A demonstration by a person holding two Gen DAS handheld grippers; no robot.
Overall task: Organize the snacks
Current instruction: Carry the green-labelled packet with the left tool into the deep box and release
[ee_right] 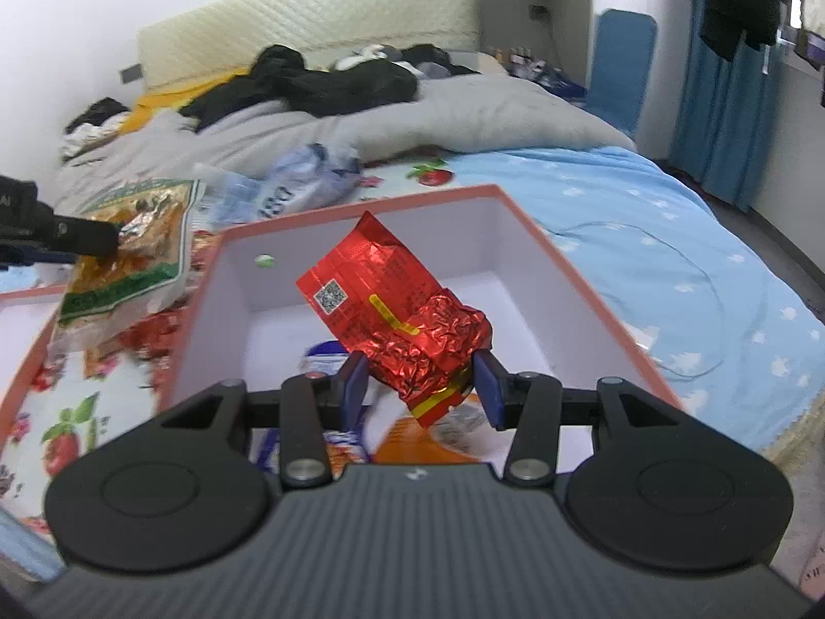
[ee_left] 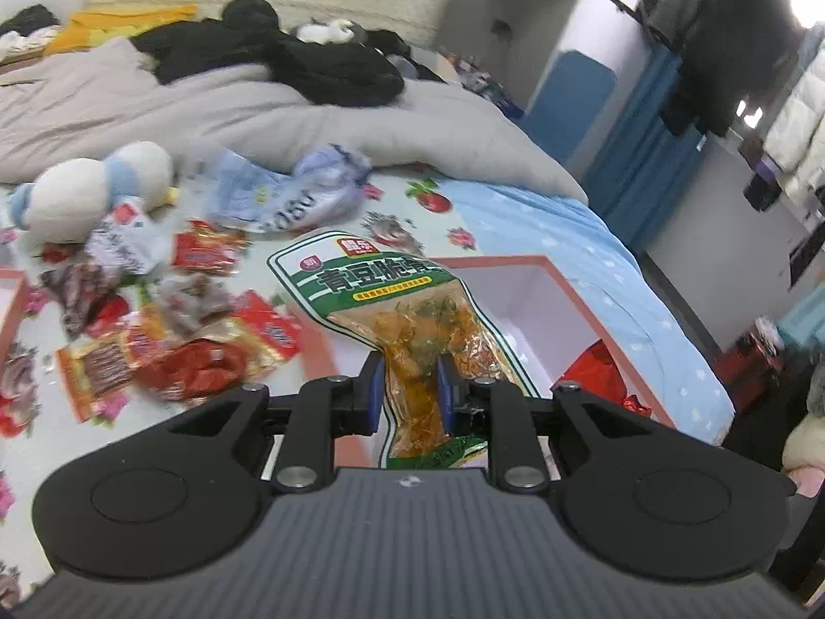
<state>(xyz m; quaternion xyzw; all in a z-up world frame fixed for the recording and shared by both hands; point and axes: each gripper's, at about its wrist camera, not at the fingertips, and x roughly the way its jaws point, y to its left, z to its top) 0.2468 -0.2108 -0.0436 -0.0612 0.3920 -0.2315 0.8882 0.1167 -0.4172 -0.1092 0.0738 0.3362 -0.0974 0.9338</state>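
Note:
My left gripper (ee_left: 410, 387) is shut on a green-and-white snack packet (ee_left: 402, 309) with orange contents, held up above the floral bedsheet beside a salmon-rimmed white box (ee_left: 515, 263). In the right wrist view the same packet (ee_right: 139, 247) hangs from the left gripper's fingers (ee_right: 77, 237) to the left of the box (ee_right: 361, 201). My right gripper (ee_right: 420, 387) is shut on a crinkled red foil packet (ee_right: 402, 320), held over the inside of that box. Blue-white and orange packets (ee_right: 438, 438) lie on the box floor beneath it.
A pile of loose red and brown snack packets (ee_left: 170, 345) lies on the sheet at left, by a plush toy (ee_left: 98, 185) and a crumpled blue-white bag (ee_left: 289, 196). A second box (ee_right: 31, 299) sits at the left. A grey duvet (ee_left: 258, 103) and dark clothes lie behind.

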